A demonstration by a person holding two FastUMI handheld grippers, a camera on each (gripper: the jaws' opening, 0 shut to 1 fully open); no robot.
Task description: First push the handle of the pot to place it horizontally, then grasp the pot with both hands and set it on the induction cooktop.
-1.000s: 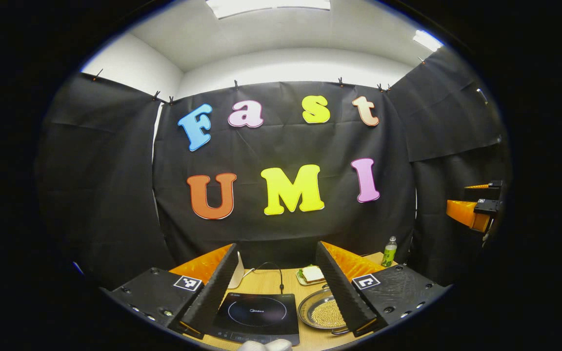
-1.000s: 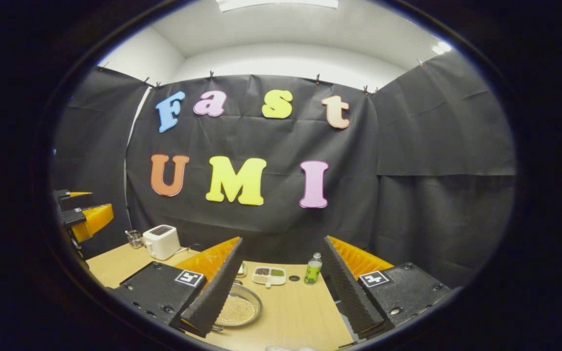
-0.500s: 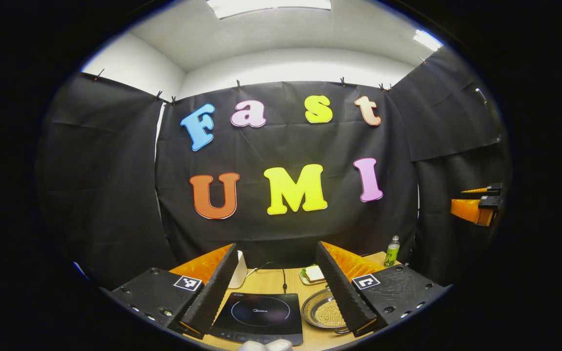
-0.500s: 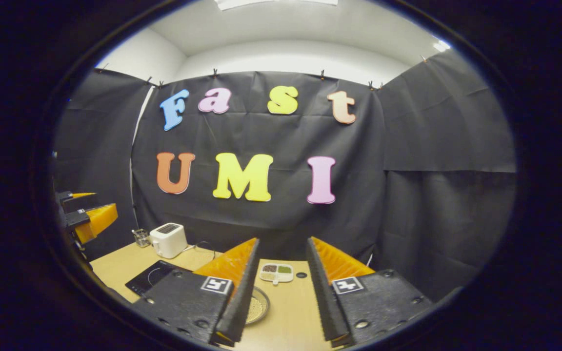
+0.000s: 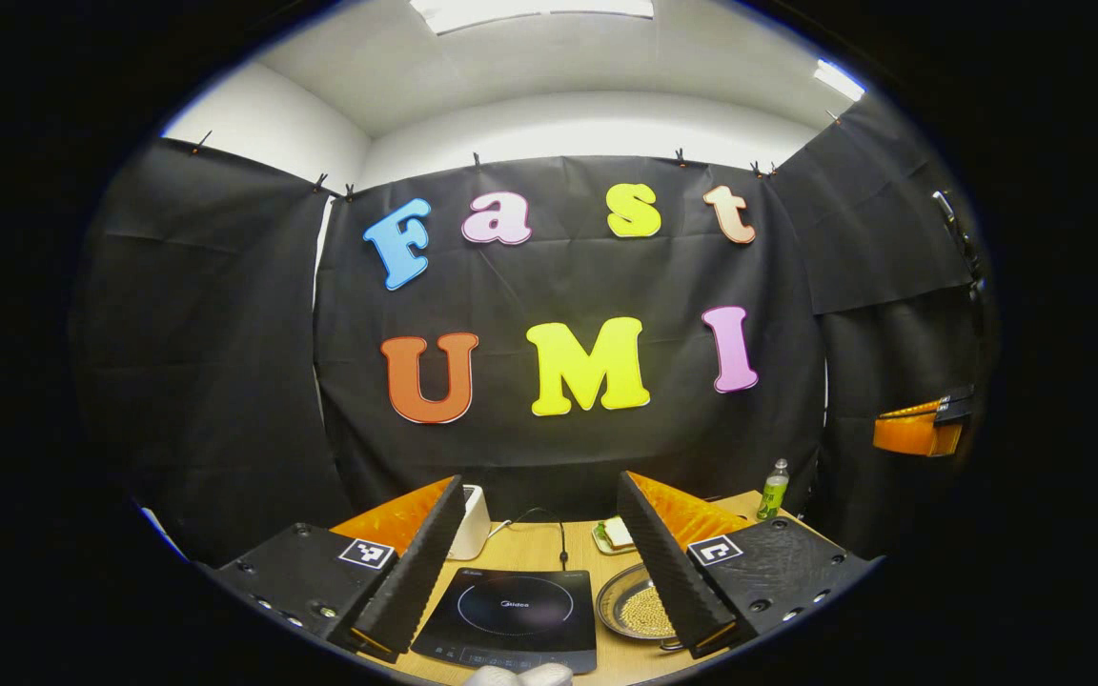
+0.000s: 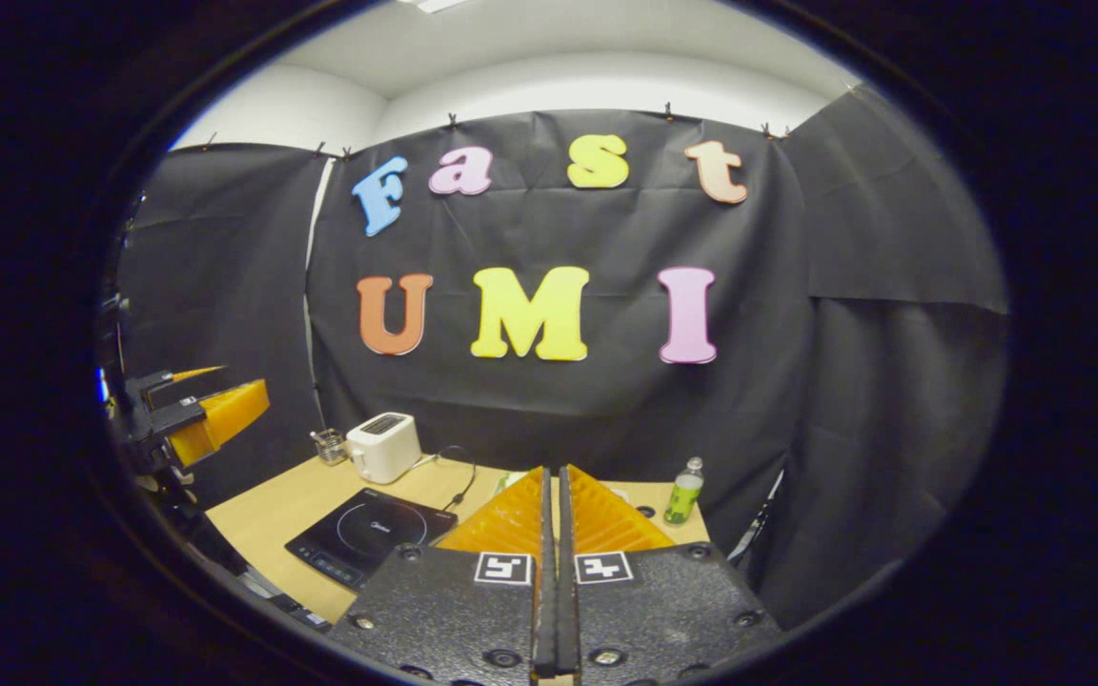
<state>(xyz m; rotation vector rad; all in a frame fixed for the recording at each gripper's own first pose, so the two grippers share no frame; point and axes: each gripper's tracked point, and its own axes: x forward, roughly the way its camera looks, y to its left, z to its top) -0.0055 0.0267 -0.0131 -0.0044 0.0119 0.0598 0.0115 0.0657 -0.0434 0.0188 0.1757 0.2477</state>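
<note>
Right claw pressed closed, empty, likely for pushing the handle; left claw wide above cooktop, pot beside it.

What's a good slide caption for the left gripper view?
Left gripper, jaws open, above the induction cooktop, with the pot of grains beside it on the table.
</note>
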